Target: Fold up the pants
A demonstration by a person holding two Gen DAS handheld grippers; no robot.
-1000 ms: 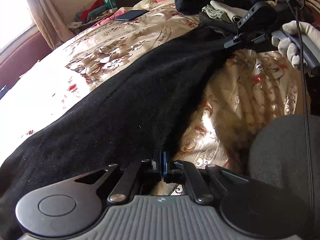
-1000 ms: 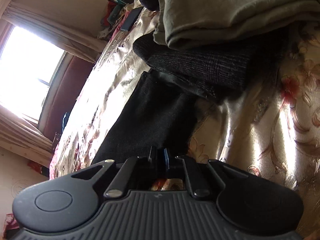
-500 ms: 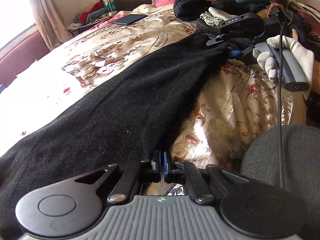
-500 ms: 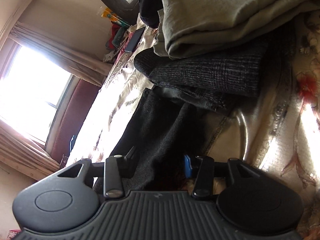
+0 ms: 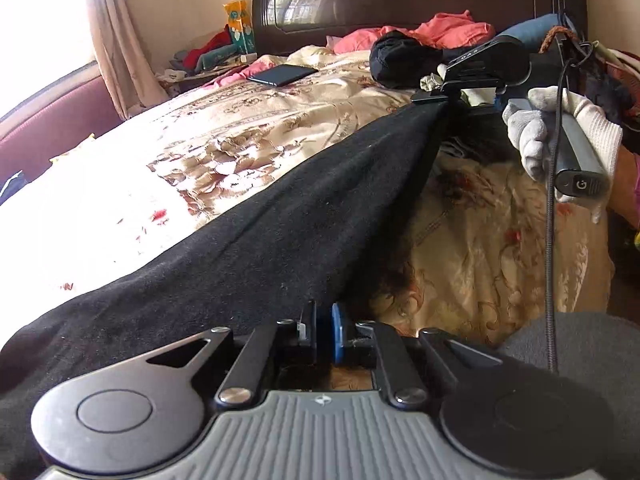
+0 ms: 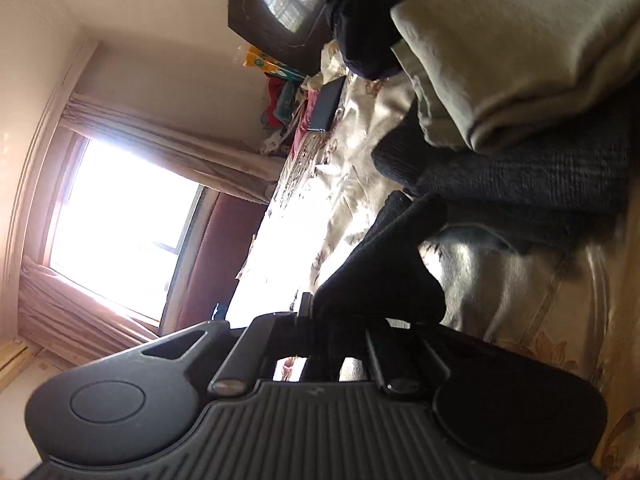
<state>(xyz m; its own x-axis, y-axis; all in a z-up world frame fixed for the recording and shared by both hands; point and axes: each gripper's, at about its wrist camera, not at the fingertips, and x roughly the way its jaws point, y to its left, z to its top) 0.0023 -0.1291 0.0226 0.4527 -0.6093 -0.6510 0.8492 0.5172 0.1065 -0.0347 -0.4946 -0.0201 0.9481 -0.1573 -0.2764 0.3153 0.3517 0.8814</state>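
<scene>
- The black pants (image 5: 256, 248) are lying stretched along the bed (image 5: 248, 120), running from the near edge toward the far right corner, where a stack of folded clothes (image 6: 520, 60) is sitting.
- The right gripper (image 5: 442, 98), wide apart half a second ago, is now clamping one end of the pants; in its own view, black cloth is bunching up between the fingers.
- That end is now lifting off the bedspread, where a second ago it was lying flat, so the cloth is hanging taut between the two grippers.
- The left gripper (image 5: 323, 330) is at the near end with its jaws opening slightly; the gap is narrow and the pants' edge seems to be sitting in it, though whether the pads are pressing is hard to make out.
- With both ends taken up, the person's gloved hand (image 5: 560, 136) looks ready to carry the far end over for a lengthwise fold; a slack left grip could drop its end.
</scene>
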